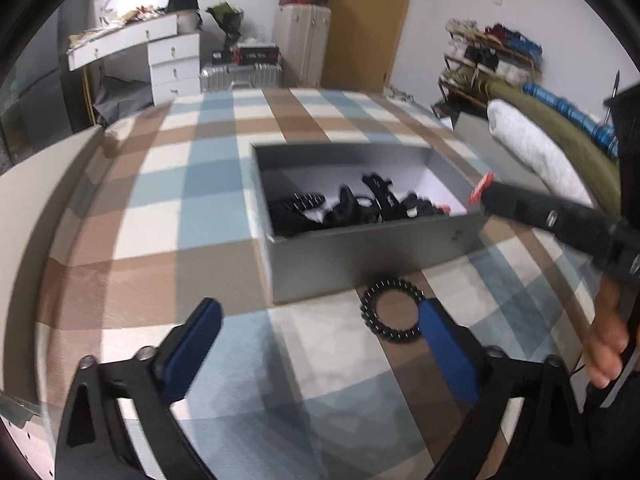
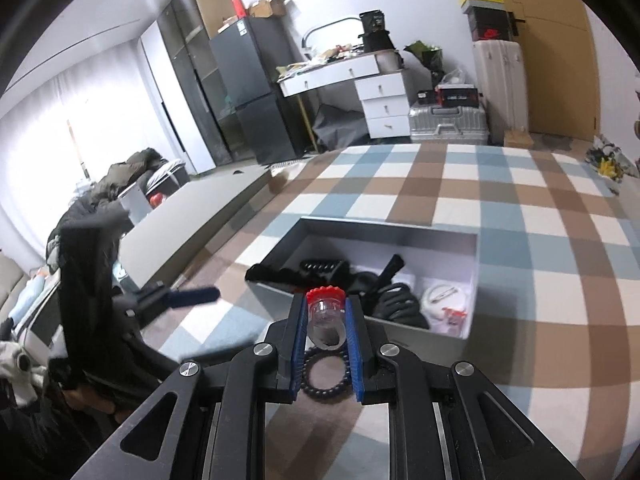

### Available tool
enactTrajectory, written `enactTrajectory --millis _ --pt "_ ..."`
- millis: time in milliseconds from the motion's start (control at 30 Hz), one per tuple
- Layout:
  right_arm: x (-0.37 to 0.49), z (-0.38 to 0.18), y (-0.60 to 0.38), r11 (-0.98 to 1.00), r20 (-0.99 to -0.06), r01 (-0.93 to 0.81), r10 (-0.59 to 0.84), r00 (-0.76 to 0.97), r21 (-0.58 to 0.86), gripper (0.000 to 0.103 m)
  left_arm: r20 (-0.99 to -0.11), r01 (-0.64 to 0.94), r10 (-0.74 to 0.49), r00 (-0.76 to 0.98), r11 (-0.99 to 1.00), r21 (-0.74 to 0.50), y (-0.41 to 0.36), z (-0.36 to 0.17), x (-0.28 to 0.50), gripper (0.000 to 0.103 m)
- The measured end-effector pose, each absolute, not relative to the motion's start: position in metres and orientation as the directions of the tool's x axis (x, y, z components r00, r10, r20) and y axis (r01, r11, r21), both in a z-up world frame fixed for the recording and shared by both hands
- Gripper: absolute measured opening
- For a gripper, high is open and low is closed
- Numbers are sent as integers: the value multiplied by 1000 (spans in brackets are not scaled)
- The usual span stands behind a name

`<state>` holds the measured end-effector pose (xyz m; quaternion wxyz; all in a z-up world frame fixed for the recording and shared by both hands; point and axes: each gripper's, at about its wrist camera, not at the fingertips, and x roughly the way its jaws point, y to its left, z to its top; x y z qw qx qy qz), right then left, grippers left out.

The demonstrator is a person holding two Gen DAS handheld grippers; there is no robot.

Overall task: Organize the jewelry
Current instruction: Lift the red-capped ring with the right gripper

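R hand-held gripper (image 2: 327, 322) clenched on a clear plastic ring w/ red top (image 2: 326, 312), held just above near rim of grey box (image 2: 452, 334). L hand-held gripper (image 1: 320, 344) spread wide, holding nothing, above checked bed cover (image 1: 160, 200). Black spiral hair tie (image 1: 390, 310) lies beside box's near wall; black hair clips (image 1: 352, 206) inside box.

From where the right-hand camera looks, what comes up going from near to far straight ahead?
Right gripper shut on a clear ring with a red top → black beaded bracelet on the checked cloth → grey box of dark accessories → silver suitcase.
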<state>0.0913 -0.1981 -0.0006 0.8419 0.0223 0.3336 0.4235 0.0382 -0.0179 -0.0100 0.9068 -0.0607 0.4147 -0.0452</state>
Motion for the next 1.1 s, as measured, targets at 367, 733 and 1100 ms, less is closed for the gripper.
enactTrajectory --millis 367,733,1100 --pt "85 6 -202 638 -533 -707 730 428 306 18 -776 -41 -156 611 973 -227 -25 -27 51 87" --pt "88 4 -203 650 -544 -694 720 432 310 18 -802 -16 -42 595 998 -64 -45 -32 48 88" --pt "92 2 -206 654 -545 -687 719 432 318 18 -810 -49 -64 583 992 -114 -30 -31 45 87"
